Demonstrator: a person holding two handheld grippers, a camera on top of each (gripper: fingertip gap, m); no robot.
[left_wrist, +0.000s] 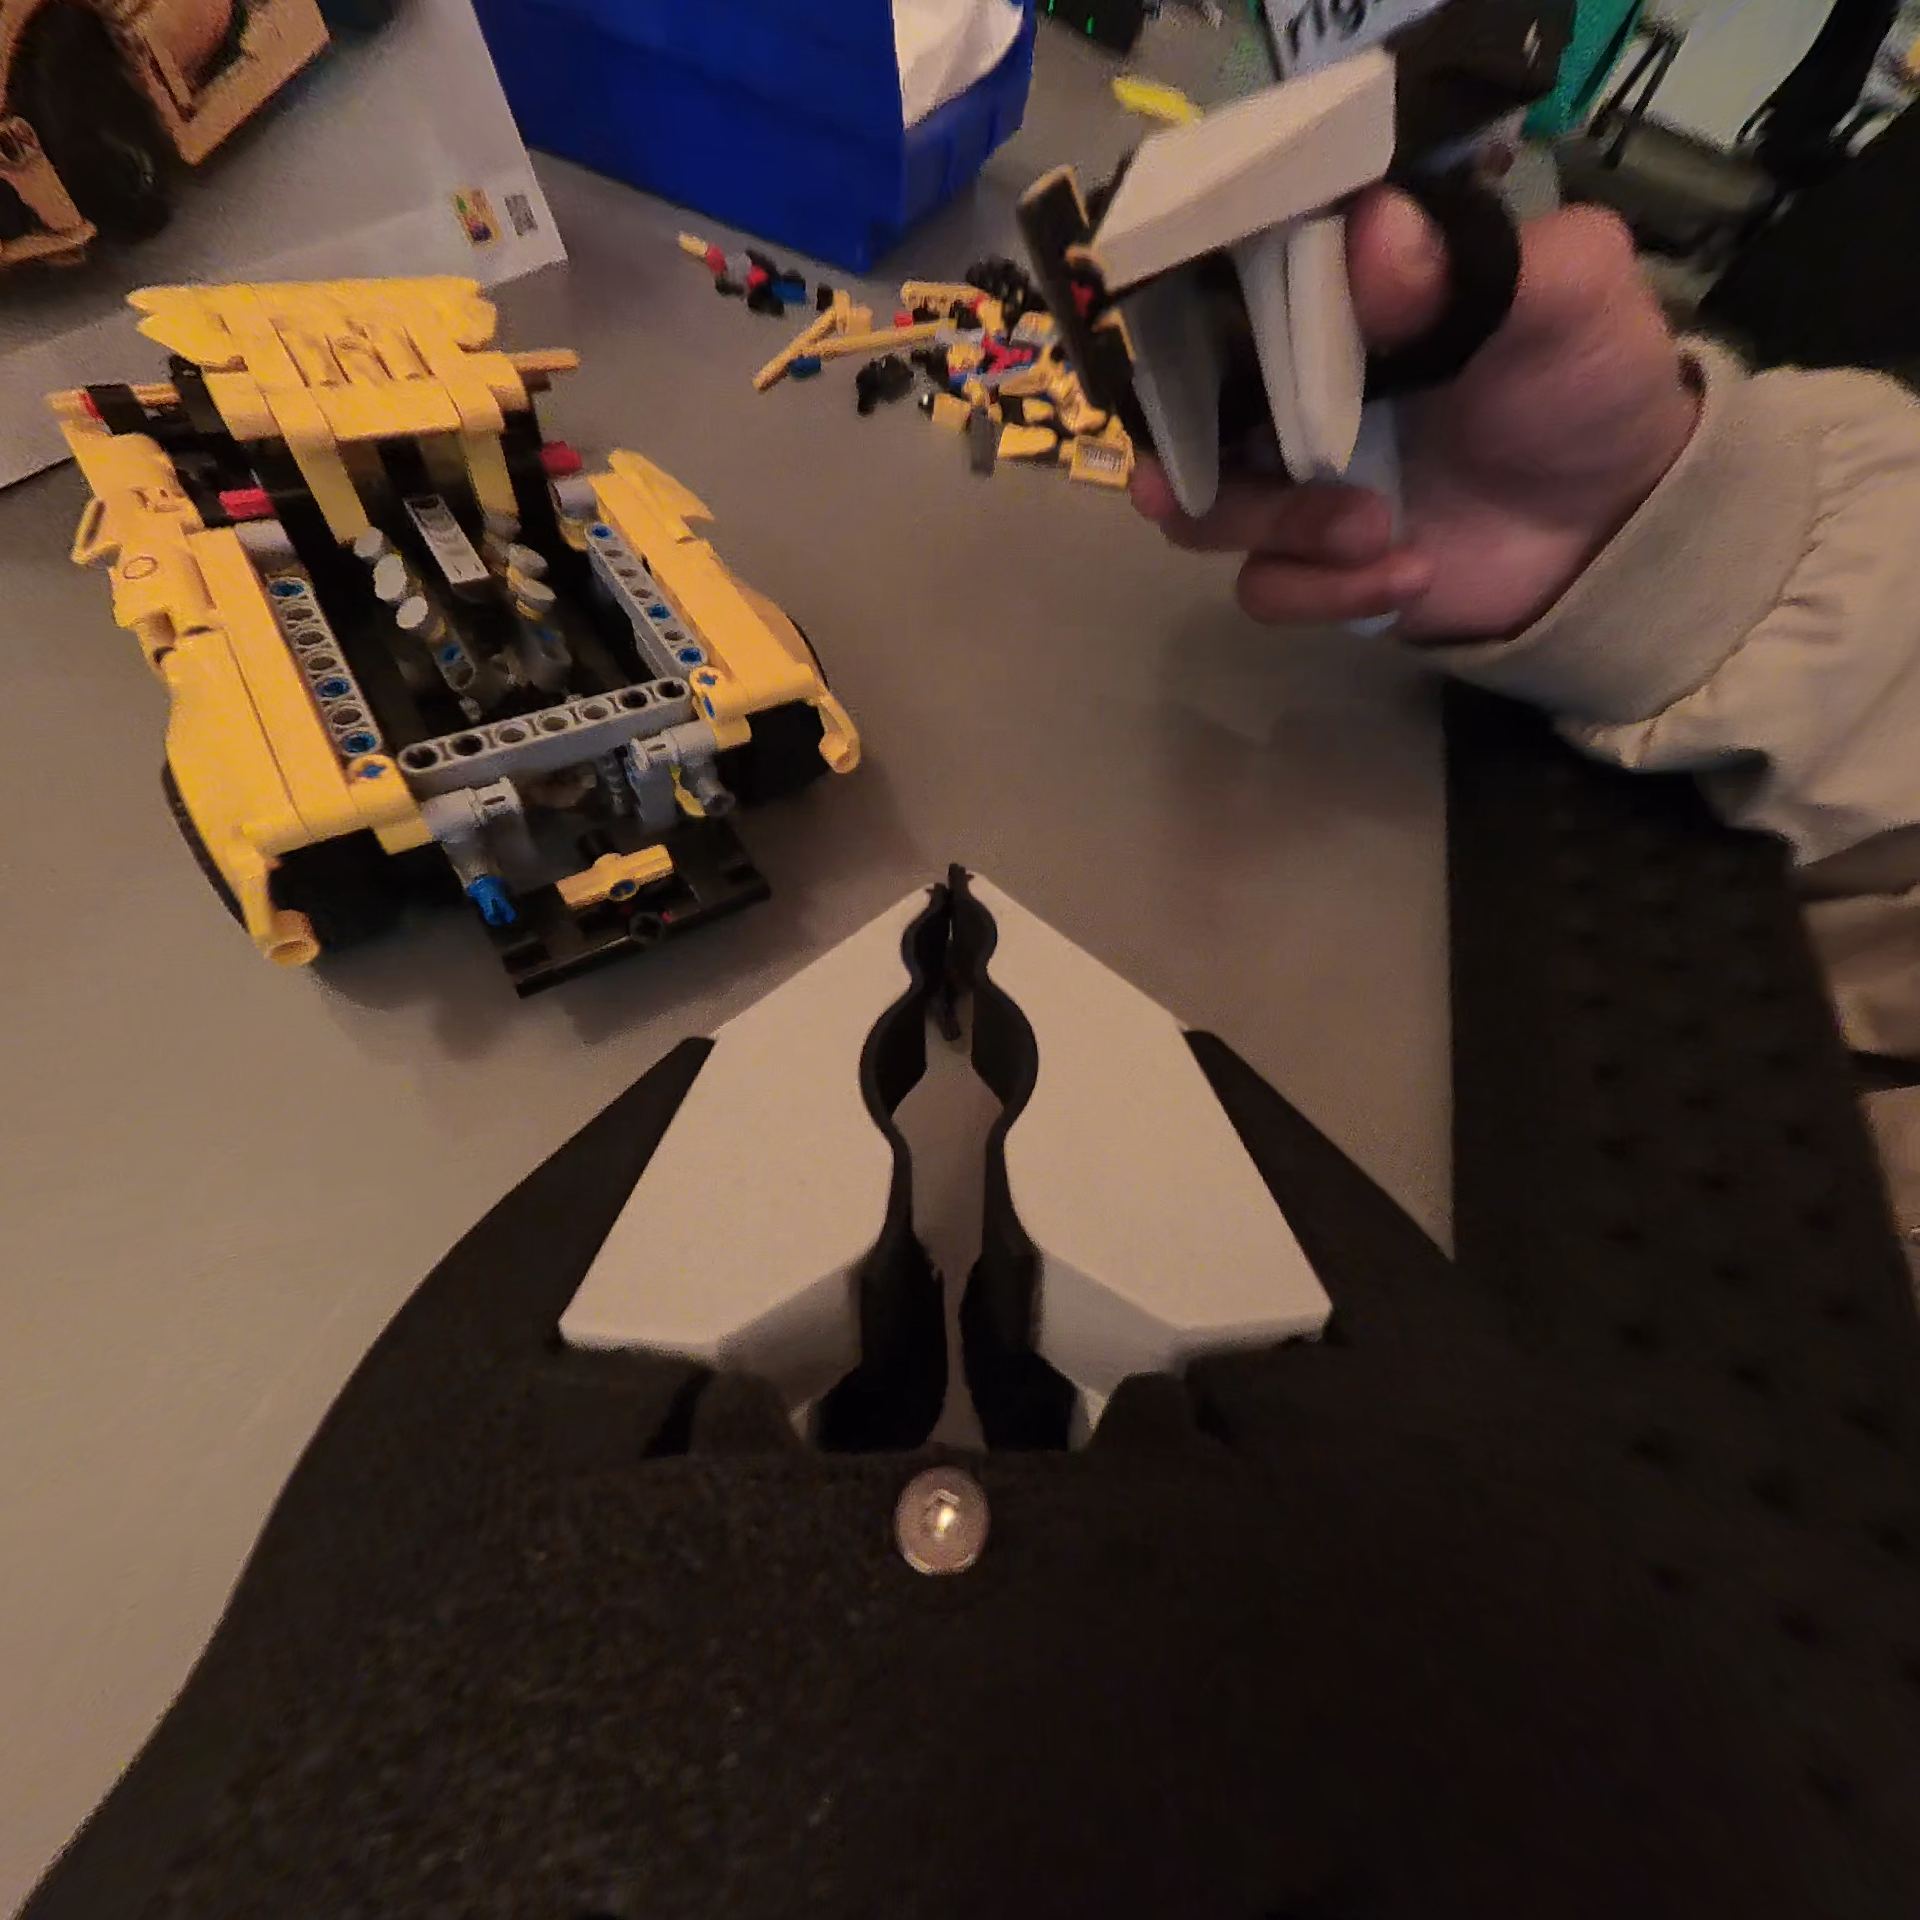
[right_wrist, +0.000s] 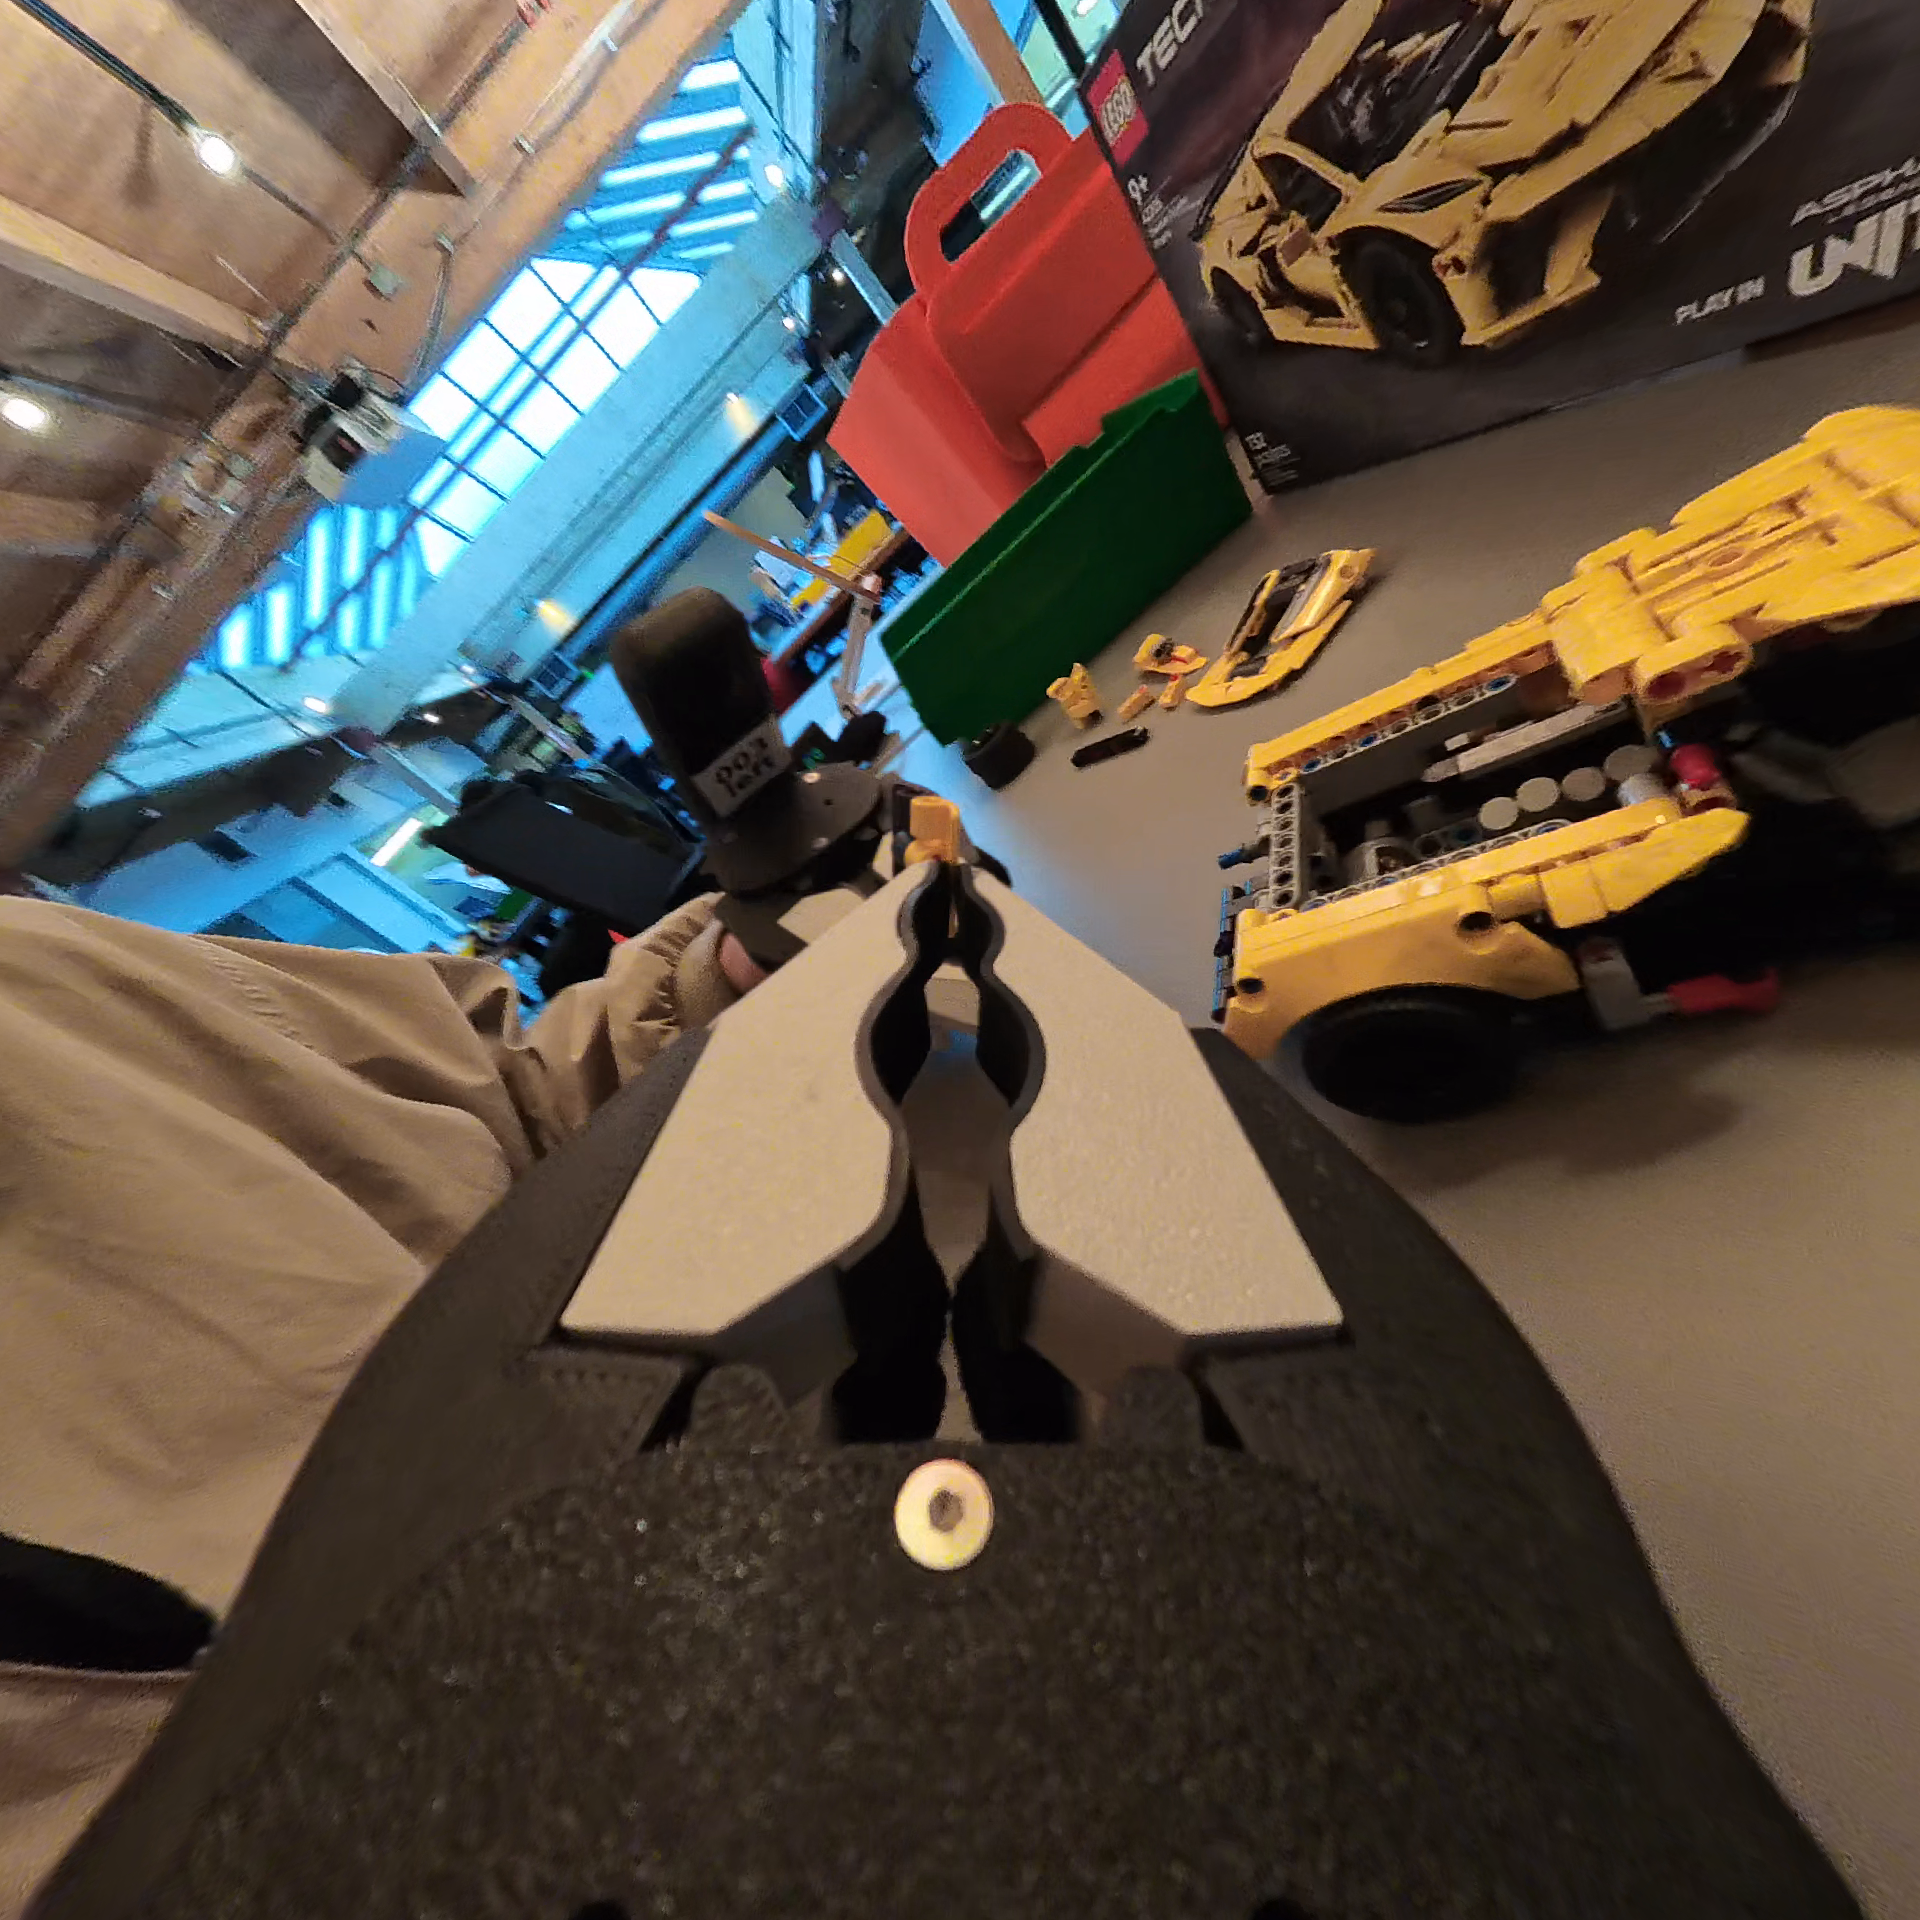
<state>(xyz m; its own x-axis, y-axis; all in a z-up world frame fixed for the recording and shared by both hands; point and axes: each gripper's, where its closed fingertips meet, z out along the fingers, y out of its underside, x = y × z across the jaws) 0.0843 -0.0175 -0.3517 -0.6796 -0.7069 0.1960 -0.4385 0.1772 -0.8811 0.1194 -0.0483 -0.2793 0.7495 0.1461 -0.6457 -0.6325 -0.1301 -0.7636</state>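
Yellow peg (right_wrist: 932, 828) pinched in the raised, tilted right claw (right_wrist: 948, 883); left claw (left_wrist: 954, 902) nips a black pin (left_wrist: 951, 966).

The left wrist view is dim, and the grey matte tabletop (left_wrist: 1039, 675) has only soft, weak shadows. The hand holding a white and black gripper (left_wrist: 1507, 447) is smeared by motion blur. The right wrist view is brighter: cold blue daylight comes from the large gridded windows (right_wrist: 520, 343), and small round ceiling lamps (right_wrist: 215, 153) glare. Both views bend strongly at the edges.
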